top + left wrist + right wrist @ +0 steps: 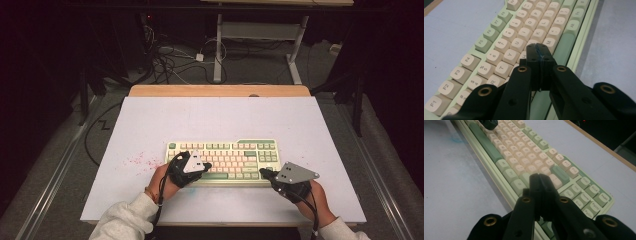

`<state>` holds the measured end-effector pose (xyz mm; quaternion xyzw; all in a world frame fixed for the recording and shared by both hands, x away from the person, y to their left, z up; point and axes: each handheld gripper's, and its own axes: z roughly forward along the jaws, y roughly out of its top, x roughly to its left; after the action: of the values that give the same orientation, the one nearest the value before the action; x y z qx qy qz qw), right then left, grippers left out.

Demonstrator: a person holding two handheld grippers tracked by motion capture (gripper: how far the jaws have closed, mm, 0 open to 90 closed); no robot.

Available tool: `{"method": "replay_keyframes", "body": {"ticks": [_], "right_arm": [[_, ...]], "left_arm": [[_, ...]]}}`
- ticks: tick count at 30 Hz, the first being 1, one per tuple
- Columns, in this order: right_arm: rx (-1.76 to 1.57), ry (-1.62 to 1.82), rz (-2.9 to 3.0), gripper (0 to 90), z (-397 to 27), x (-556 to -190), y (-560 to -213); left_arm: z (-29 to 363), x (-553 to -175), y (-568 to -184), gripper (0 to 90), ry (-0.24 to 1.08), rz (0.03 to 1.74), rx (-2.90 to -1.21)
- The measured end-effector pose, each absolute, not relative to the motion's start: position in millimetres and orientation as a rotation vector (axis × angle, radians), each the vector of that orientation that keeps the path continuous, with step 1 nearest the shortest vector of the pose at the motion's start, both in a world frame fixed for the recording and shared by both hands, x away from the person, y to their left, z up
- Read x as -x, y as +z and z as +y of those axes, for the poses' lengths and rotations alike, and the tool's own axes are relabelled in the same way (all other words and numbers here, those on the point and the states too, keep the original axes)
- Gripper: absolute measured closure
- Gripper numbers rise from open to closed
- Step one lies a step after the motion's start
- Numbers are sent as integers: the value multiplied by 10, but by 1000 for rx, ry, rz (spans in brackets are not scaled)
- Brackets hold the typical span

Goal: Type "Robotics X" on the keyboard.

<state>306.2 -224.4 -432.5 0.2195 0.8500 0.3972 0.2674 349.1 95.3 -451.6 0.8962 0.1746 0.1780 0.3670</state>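
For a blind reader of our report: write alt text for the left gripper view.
The left gripper, its two black jaws shut together with nothing between them, points at the letter keys of a green and cream keyboard near the green space bar. The keyboard lies slantwise on a pale table.
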Motion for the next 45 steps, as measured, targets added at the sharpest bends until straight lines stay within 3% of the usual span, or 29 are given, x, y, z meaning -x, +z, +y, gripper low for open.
{"method": "replay_keyframes", "body": {"ticks": [45], "right_arm": [[-587, 1062, 2296, 900, -2252, -3067, -4314]], "left_arm": [[964, -3510, -4518, 873, 485, 441, -2314]]}}
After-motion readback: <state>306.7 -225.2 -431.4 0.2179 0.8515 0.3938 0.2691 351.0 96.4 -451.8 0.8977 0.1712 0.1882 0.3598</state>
